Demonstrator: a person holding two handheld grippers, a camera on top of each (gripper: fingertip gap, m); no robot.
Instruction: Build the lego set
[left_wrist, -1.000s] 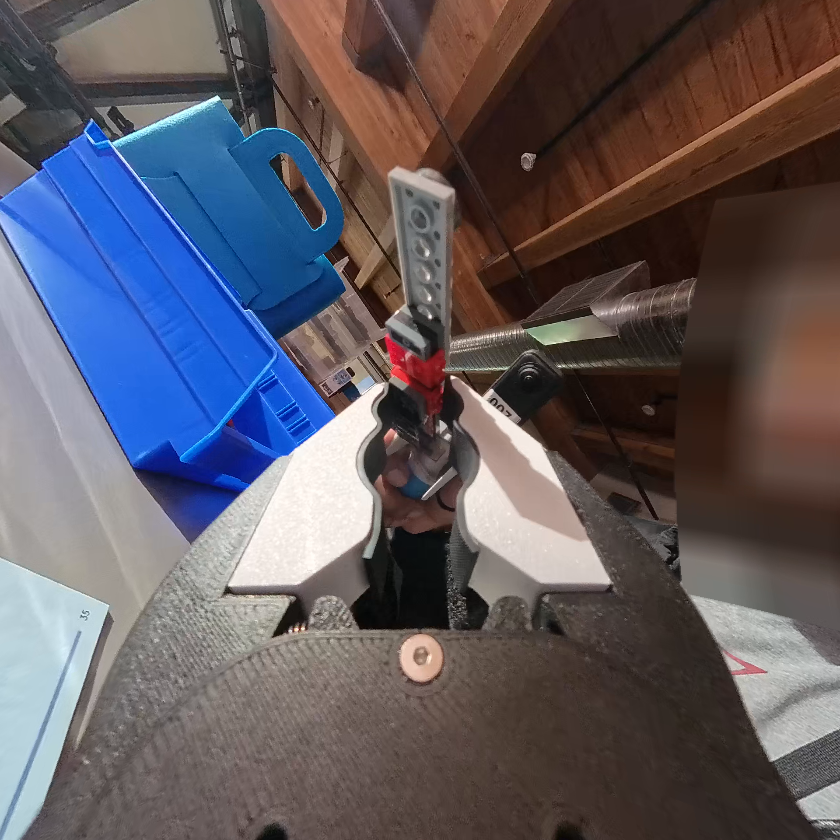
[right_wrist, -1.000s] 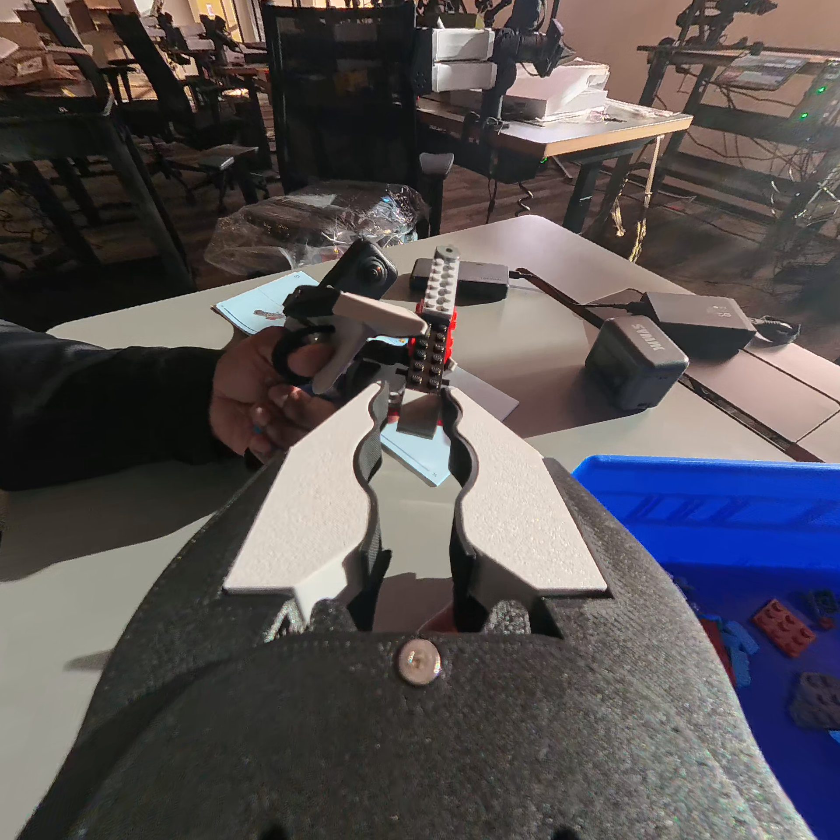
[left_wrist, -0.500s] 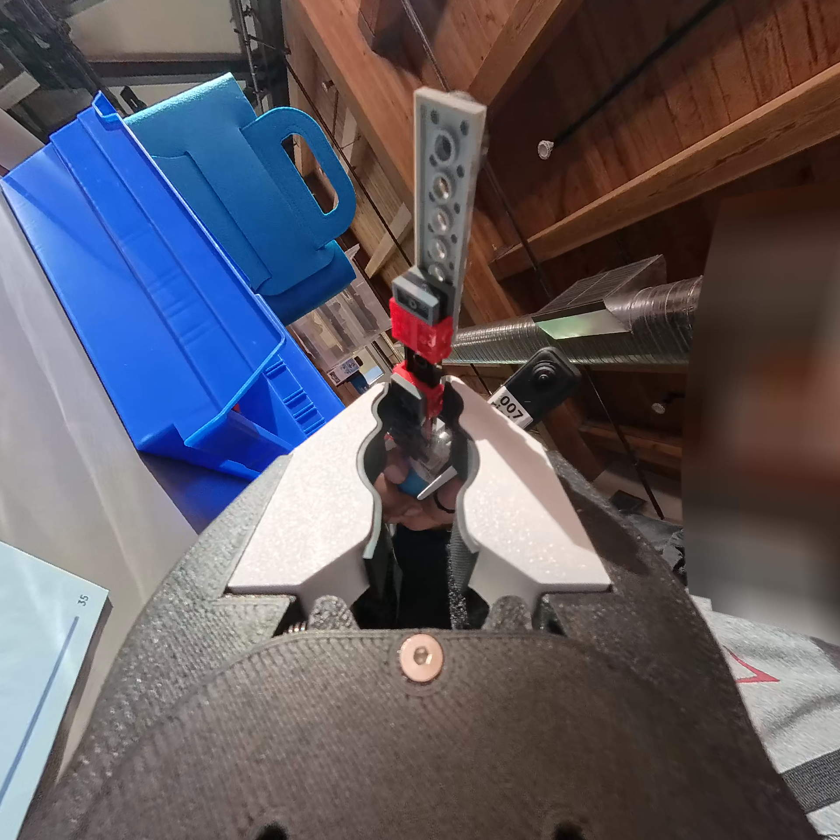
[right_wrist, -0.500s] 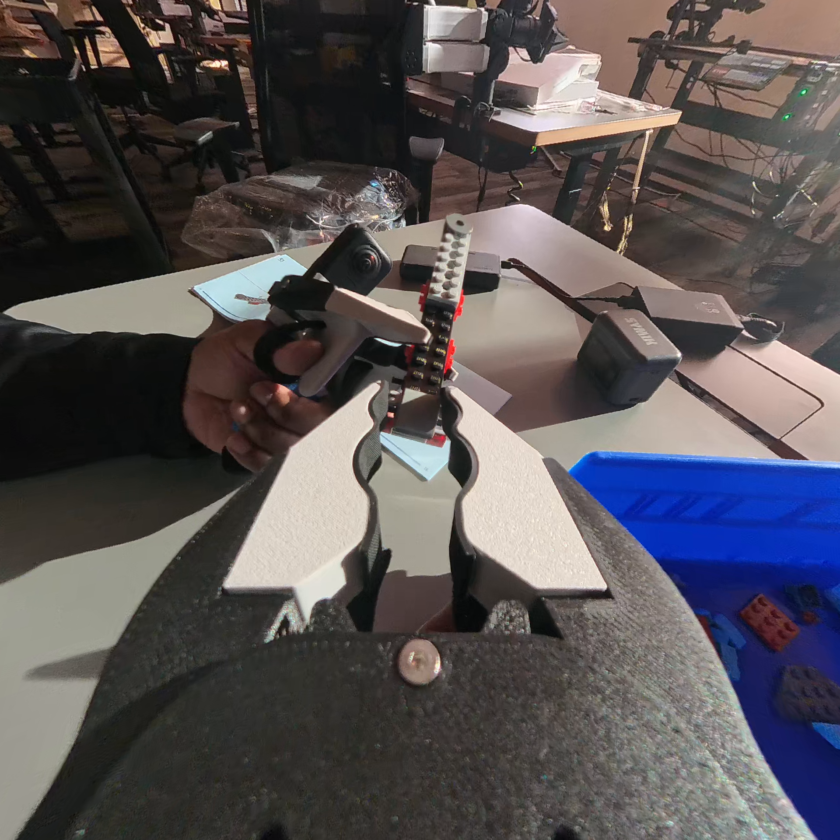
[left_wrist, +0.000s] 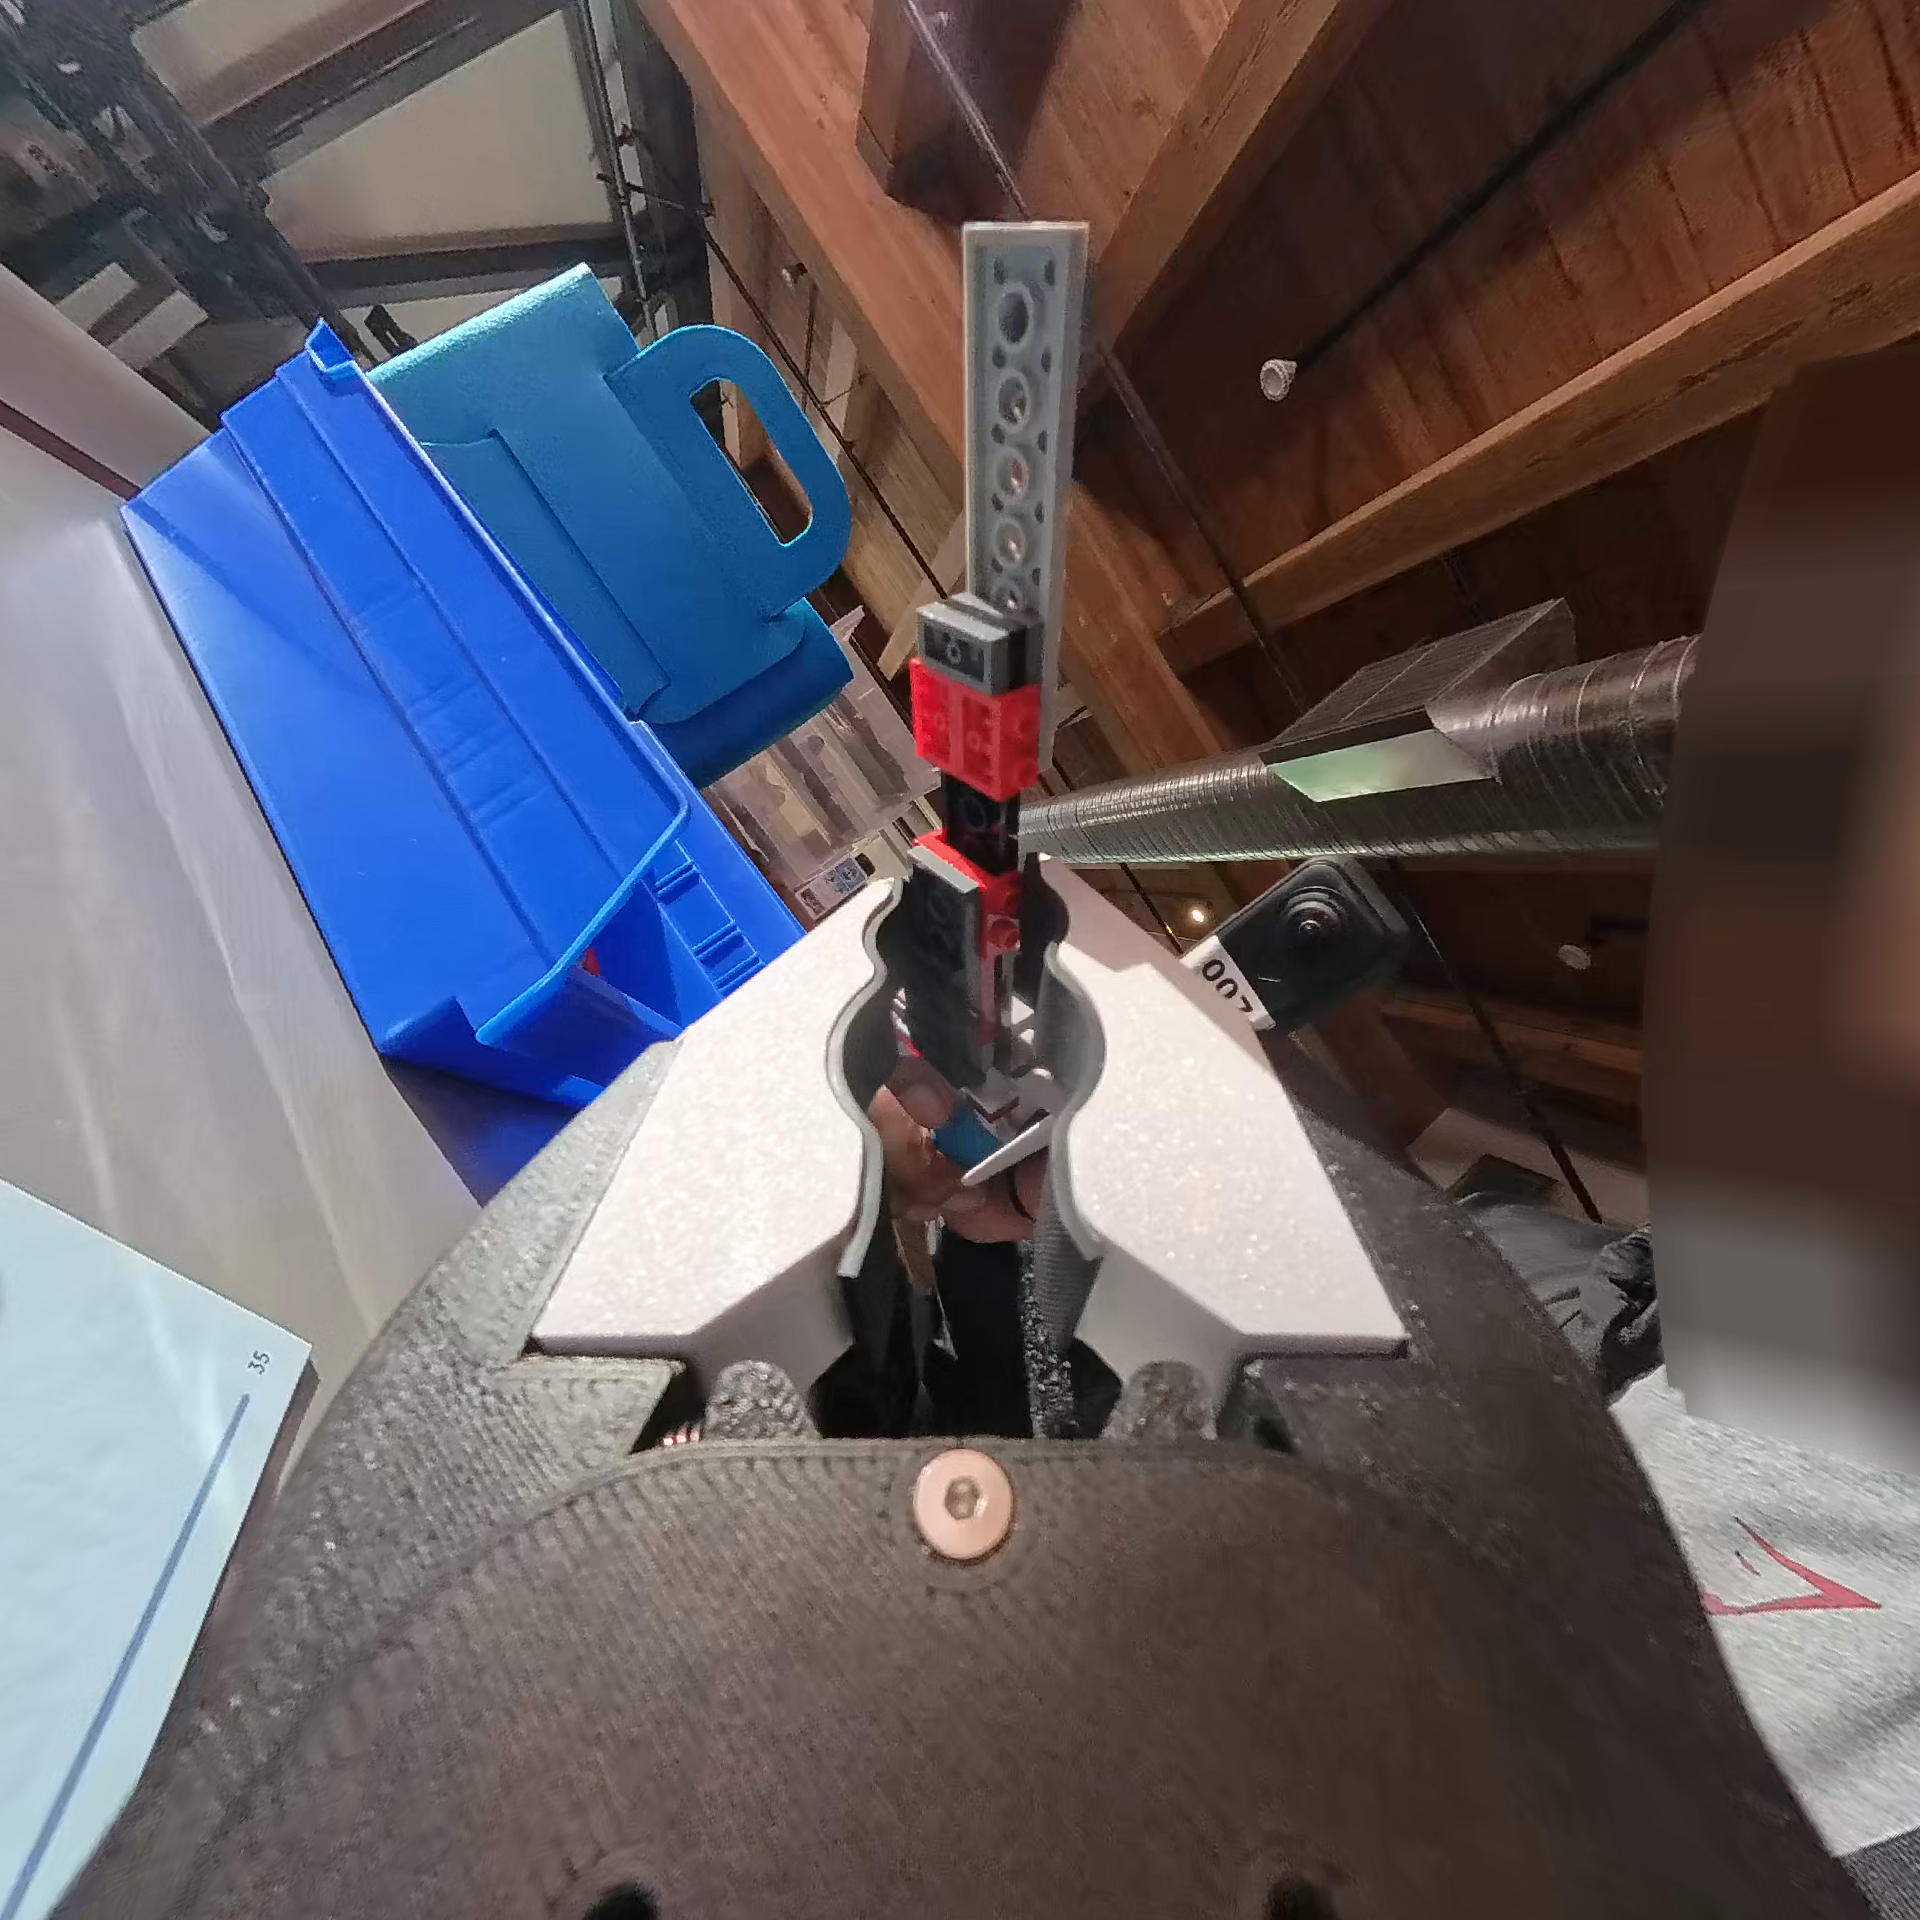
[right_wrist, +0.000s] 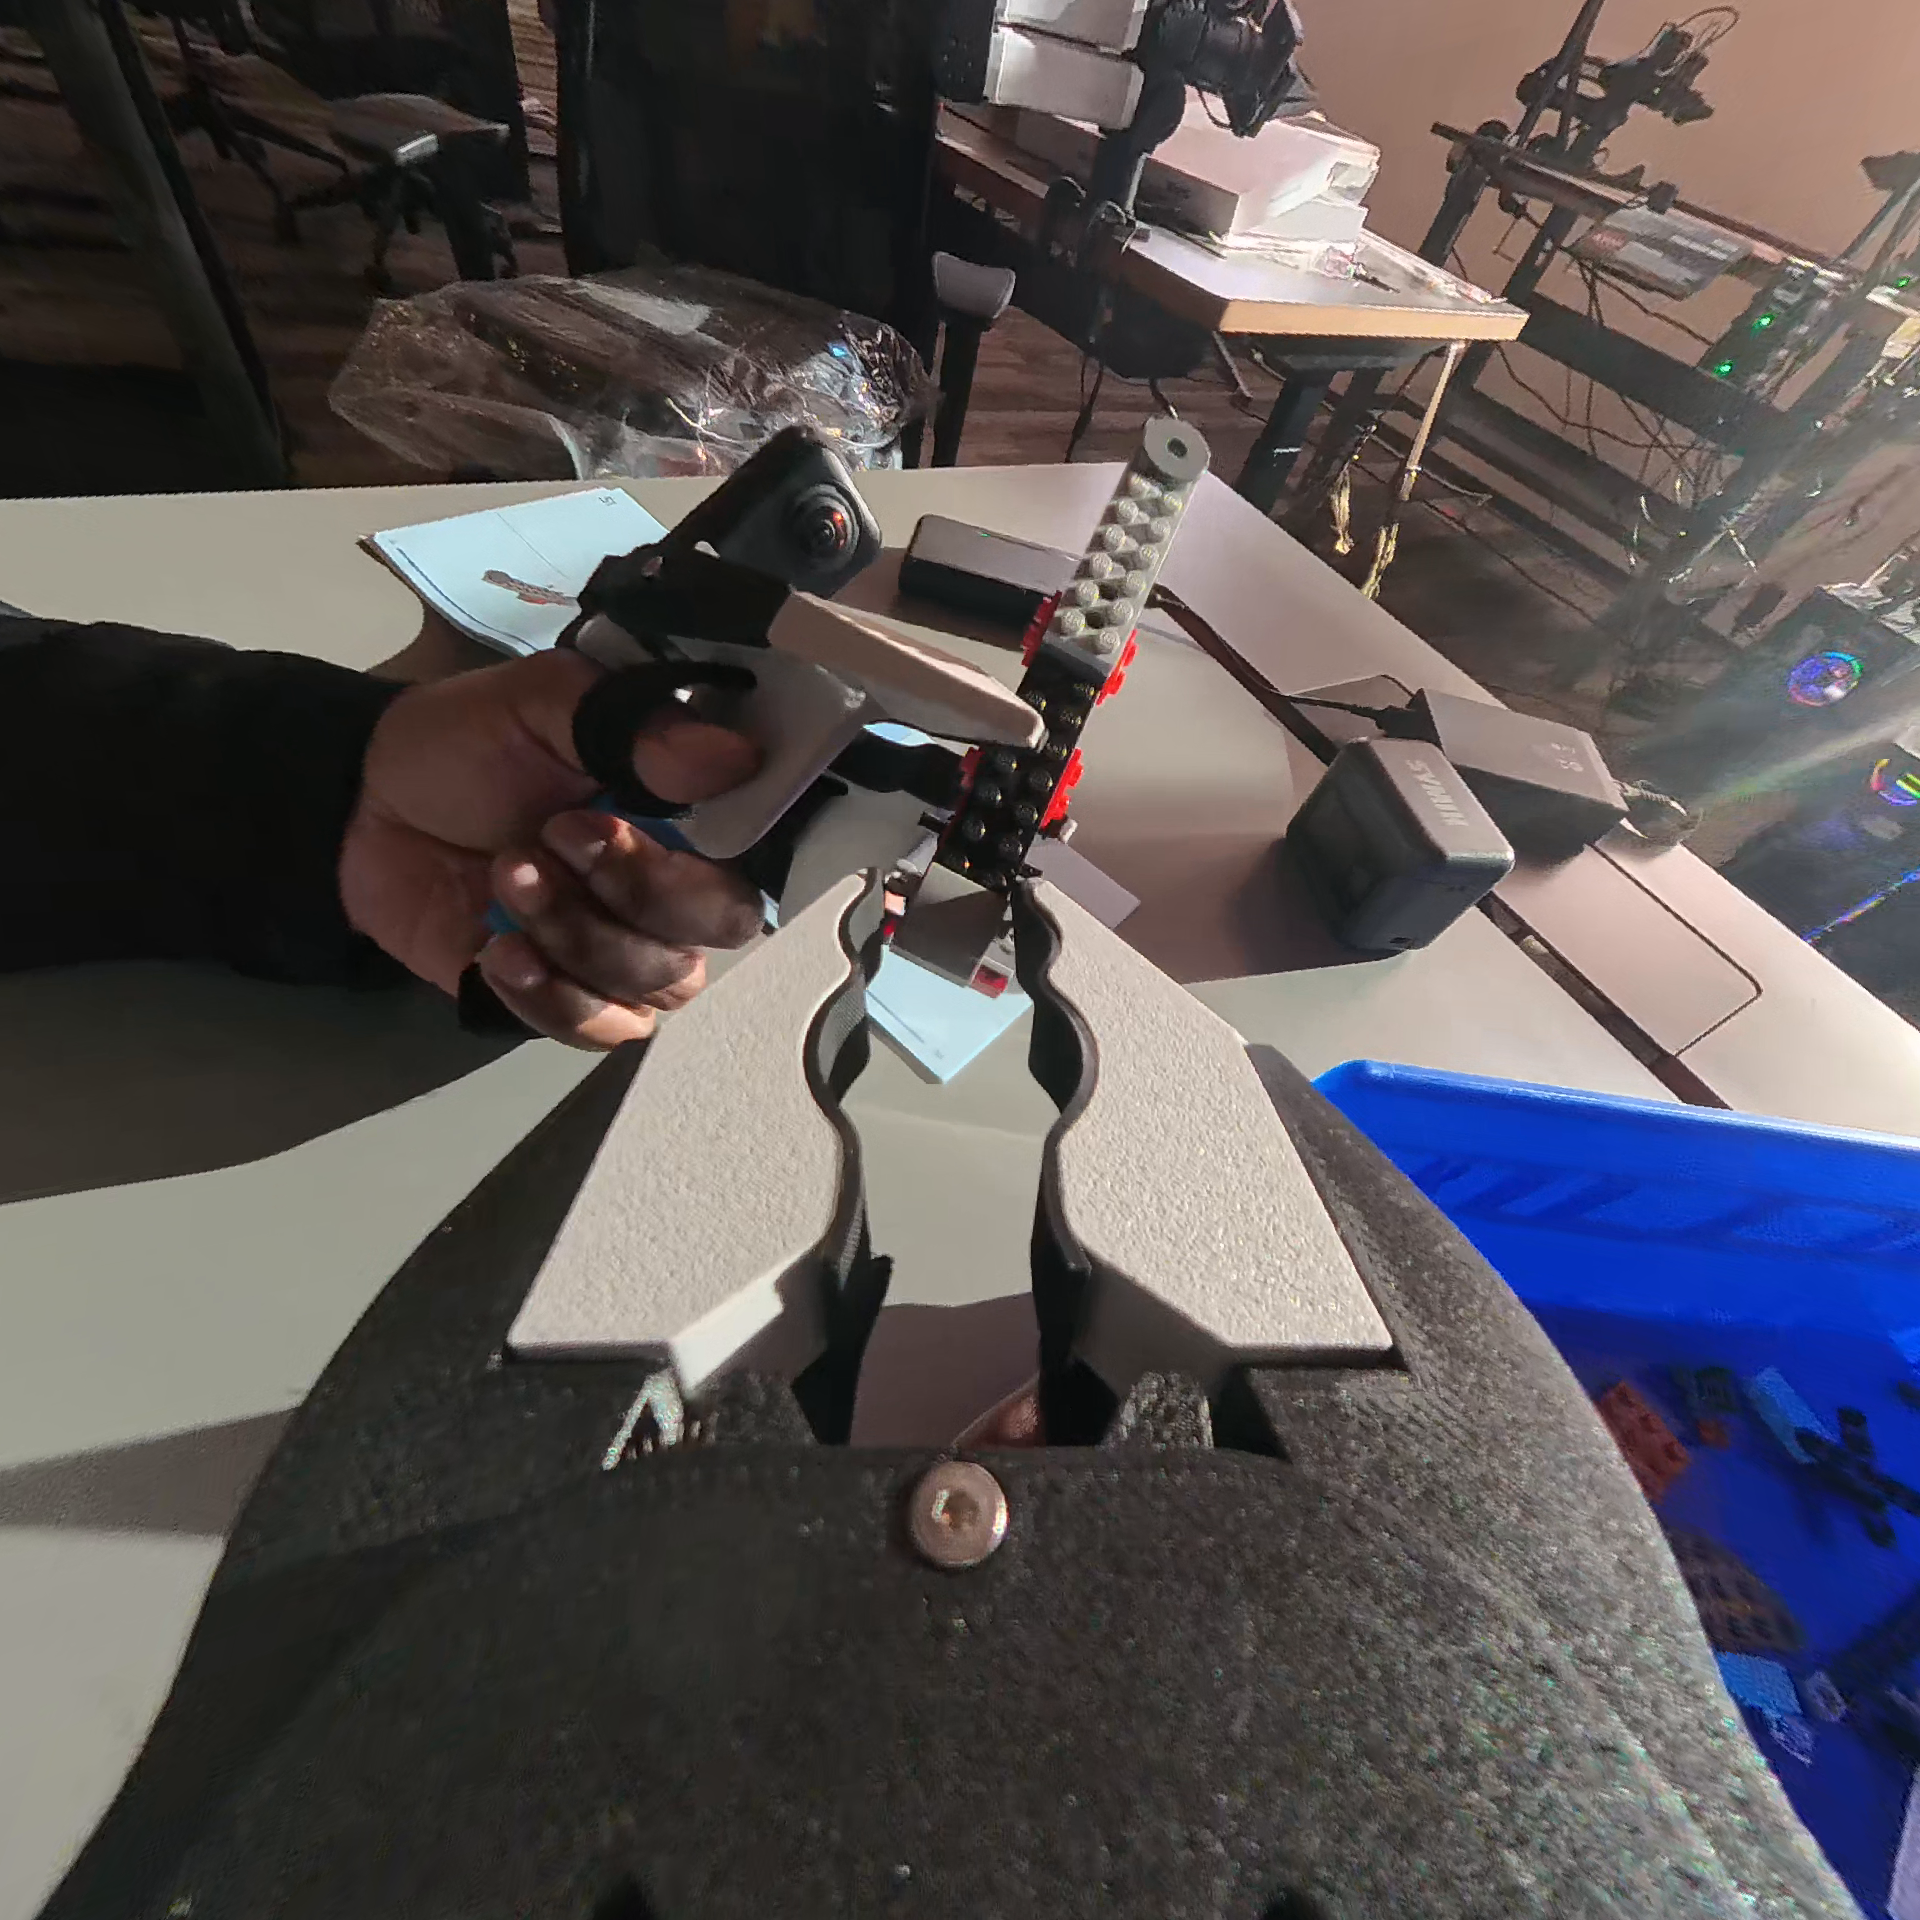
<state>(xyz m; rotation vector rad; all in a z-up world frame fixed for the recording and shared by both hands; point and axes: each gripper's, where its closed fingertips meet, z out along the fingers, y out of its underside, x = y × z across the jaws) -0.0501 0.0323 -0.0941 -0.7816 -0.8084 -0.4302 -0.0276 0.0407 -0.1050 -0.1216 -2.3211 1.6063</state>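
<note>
Both handheld two-finger grippers are met on one slim lego assembly of black and red bricks topped by a long light-grey studded plate (right_wrist: 1081, 675), which is held up in the air above a grey table (right_wrist: 260, 1091). In the left wrist view, the left gripper (left_wrist: 961, 935) is seen closed on the assembly's lower dark section, and the grey plate is seen rising straight away from its fingertips, along the line of the fingers. In the right wrist view, the right gripper (right_wrist: 940, 899) is seen closed on a small grey piece at the assembly's bottom end, with the long axis leaning up and to the right, away from it. The left gripper is seen there from the side, held in a hand (right_wrist: 540, 862), its white fingers crossing the assembly's middle. Both grippers are thus gathered at the lower half; the upper plate end is free. A blue plastic bin (right_wrist: 1621, 1174) of loose bricks lies just right of the right gripper, judged the nearer one for fetching a next piece.
</note>
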